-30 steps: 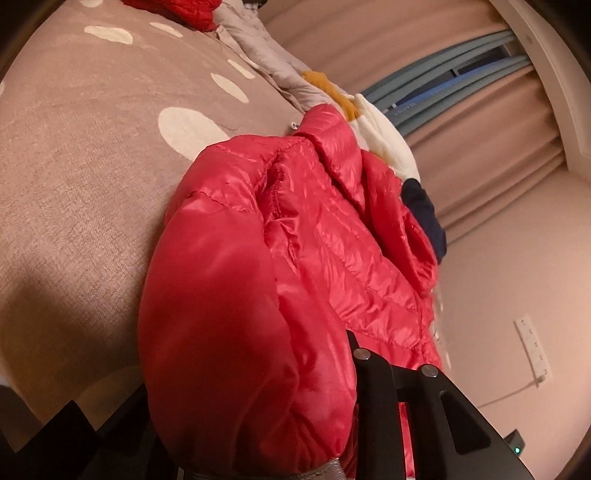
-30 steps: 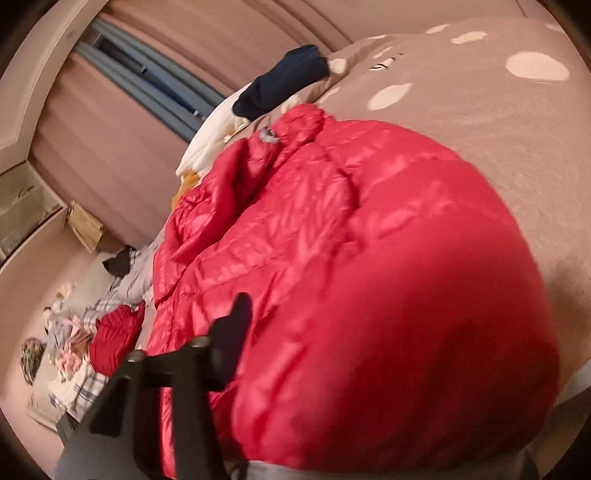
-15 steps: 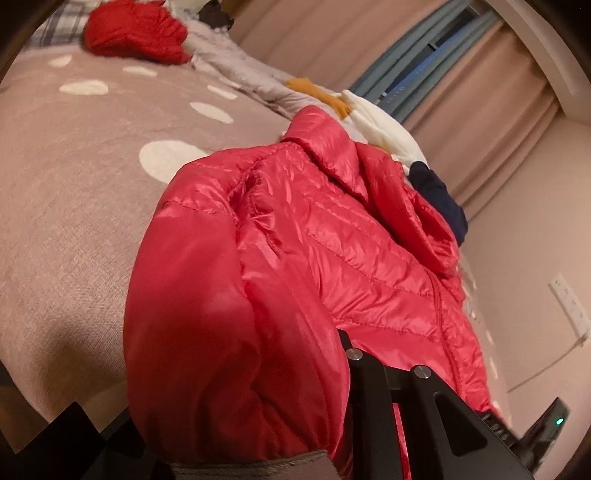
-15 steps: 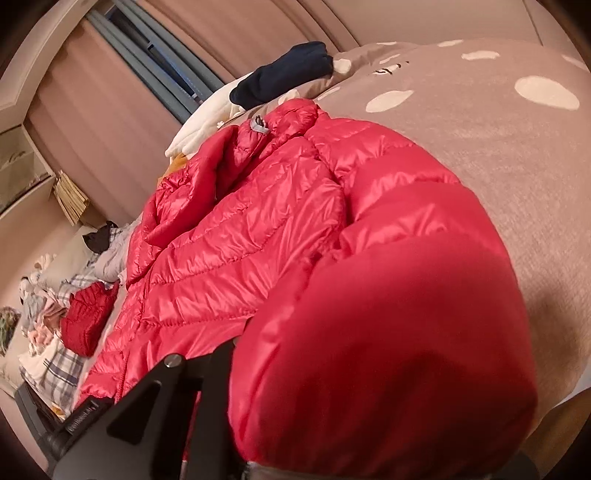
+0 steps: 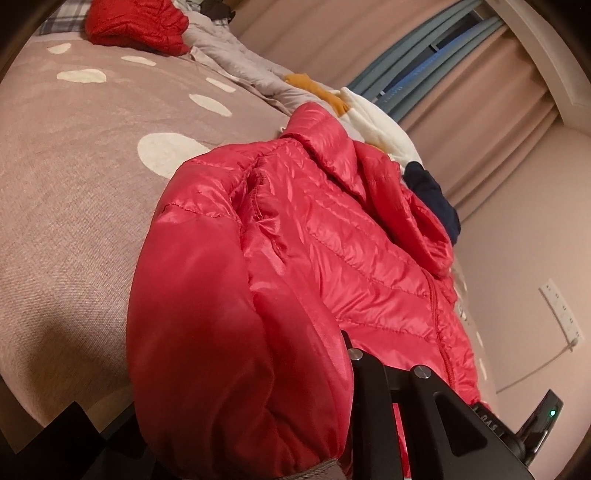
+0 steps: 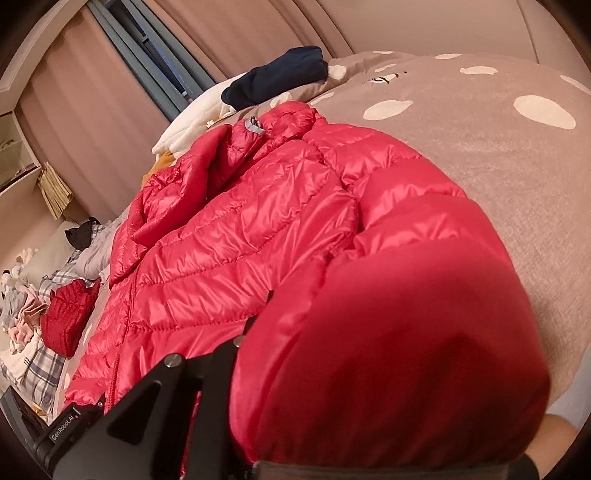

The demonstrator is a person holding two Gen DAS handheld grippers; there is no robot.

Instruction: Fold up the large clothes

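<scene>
A shiny red puffer jacket [image 5: 332, 240] lies front up on a brown bed cover with white spots [image 5: 74, 184]. It also shows in the right wrist view [image 6: 240, 240]. My left gripper [image 5: 295, 387] is shut on the jacket's left sleeve cuff [image 5: 229, 350], which bulges over the jaws and hides the tips. My right gripper [image 6: 314, 387] is shut on the other sleeve cuff [image 6: 399, 350] in the same way. The collar [image 6: 258, 136] points away from me. Each gripper's other black finger [image 5: 373, 398] shows beside its sleeve.
A second folded red garment [image 5: 140, 22] lies at the far left with plaid and grey clothes [image 6: 37, 350]. White, orange and navy clothes [image 6: 277, 77] are piled behind the collar. Pink curtains [image 5: 461, 110] and a wall socket [image 5: 561, 306] stand beyond the bed.
Both grippers have tilted and lowered a little with the sleeves still held. The jacket body now lies flatter and more of it shows in both views.
</scene>
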